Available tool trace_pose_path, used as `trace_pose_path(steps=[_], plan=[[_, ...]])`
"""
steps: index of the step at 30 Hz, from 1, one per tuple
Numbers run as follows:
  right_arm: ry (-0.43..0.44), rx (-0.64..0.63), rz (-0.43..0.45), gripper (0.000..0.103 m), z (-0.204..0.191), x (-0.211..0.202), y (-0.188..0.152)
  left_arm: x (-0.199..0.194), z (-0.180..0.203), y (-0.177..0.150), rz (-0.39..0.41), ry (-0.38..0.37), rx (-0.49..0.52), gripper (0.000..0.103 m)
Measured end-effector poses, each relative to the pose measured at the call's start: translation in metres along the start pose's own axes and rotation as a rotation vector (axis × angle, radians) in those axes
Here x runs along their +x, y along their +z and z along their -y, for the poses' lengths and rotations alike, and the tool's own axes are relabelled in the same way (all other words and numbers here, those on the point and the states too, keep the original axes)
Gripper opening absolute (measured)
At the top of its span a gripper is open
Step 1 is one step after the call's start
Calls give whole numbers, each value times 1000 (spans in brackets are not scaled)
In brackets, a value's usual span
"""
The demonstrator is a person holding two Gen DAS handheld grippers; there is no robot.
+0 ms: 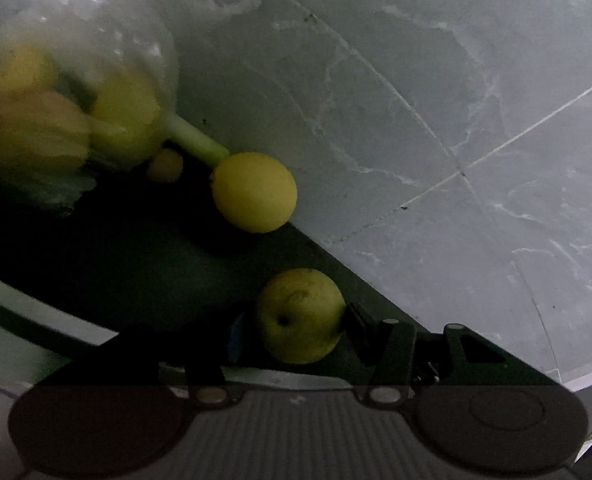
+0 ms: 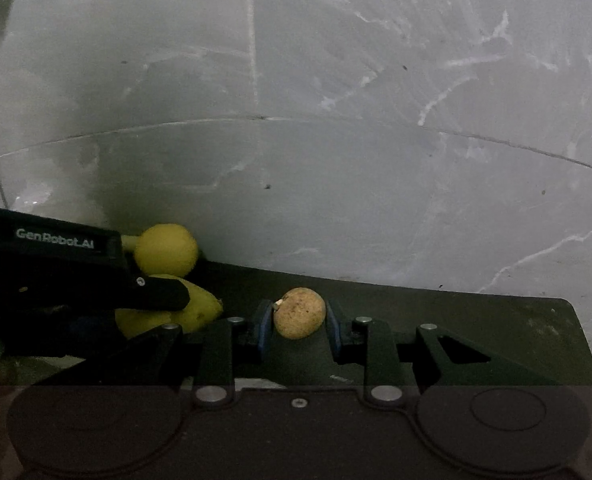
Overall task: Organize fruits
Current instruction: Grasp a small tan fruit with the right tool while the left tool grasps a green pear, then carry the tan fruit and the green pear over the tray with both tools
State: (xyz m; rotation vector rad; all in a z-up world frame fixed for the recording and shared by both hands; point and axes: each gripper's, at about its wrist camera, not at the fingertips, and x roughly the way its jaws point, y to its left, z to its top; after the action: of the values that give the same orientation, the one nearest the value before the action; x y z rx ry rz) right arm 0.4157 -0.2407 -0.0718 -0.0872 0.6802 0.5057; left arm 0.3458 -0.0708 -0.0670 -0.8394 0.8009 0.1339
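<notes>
In the left wrist view my left gripper [image 1: 296, 322] is shut on a yellow-green fruit [image 1: 300, 312] with a dark dimple, low over the dark mat [image 1: 136, 248]. In the right wrist view that same fruit [image 2: 200, 310] shows under the left gripper's black finger [image 2: 156, 296]. My right gripper [image 2: 299, 322] has its blue pads [image 2: 266, 328] against both sides of a small tan, speckled round fruit [image 2: 299, 312]. A round yellow fruit [image 1: 254, 198] lies at the mat's edge, beyond the left gripper.
A clear plastic bag [image 1: 76, 20] holding several blurred yellow fruits lies at the upper left, with a pale green stalk [image 1: 196, 140] and a small brownish fruit [image 1: 166, 164] beside it. Grey veined floor tiles [image 2: 336, 80] lie beyond the mat's edge.
</notes>
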Motion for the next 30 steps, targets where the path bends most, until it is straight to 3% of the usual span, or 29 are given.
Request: trace_pose_path(steps=[14,30], plan=[[18,-35,18,30,-59,-37,-14,-47,-30,3,25,-26,59,56],[39,-64,-38,30,-132,-93,-59,-105,-79,-12,-15,-35,158,55]])
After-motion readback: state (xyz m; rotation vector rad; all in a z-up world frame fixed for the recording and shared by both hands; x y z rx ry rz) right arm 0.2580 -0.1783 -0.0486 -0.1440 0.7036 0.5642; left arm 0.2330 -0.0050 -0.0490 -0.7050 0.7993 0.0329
